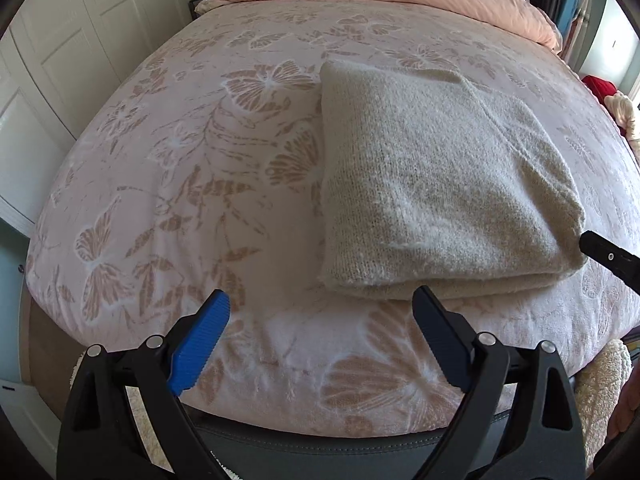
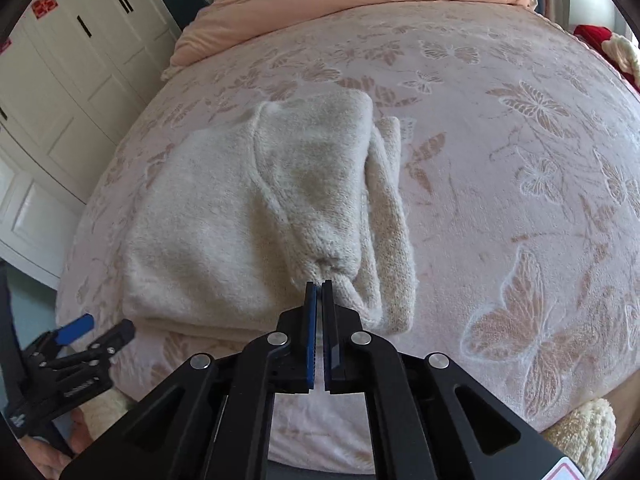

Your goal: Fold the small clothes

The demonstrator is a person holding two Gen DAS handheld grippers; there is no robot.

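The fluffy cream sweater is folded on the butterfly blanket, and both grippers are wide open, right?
Not quite. Only the left gripper is wide open, with nothing between its blue pads. The right gripper is shut, pinching the near edge of the cream sweater, as the right wrist view shows. The sweater does lie folded on the butterfly blanket.

A folded cream sweater (image 2: 240,216) is seen at centre on the butterfly blanket (image 2: 500,200). Its near edge is pinched by the closed right gripper (image 2: 319,286) at six o'clock. The left gripper (image 2: 106,328) is spread wide at eight o'clock, nothing held.
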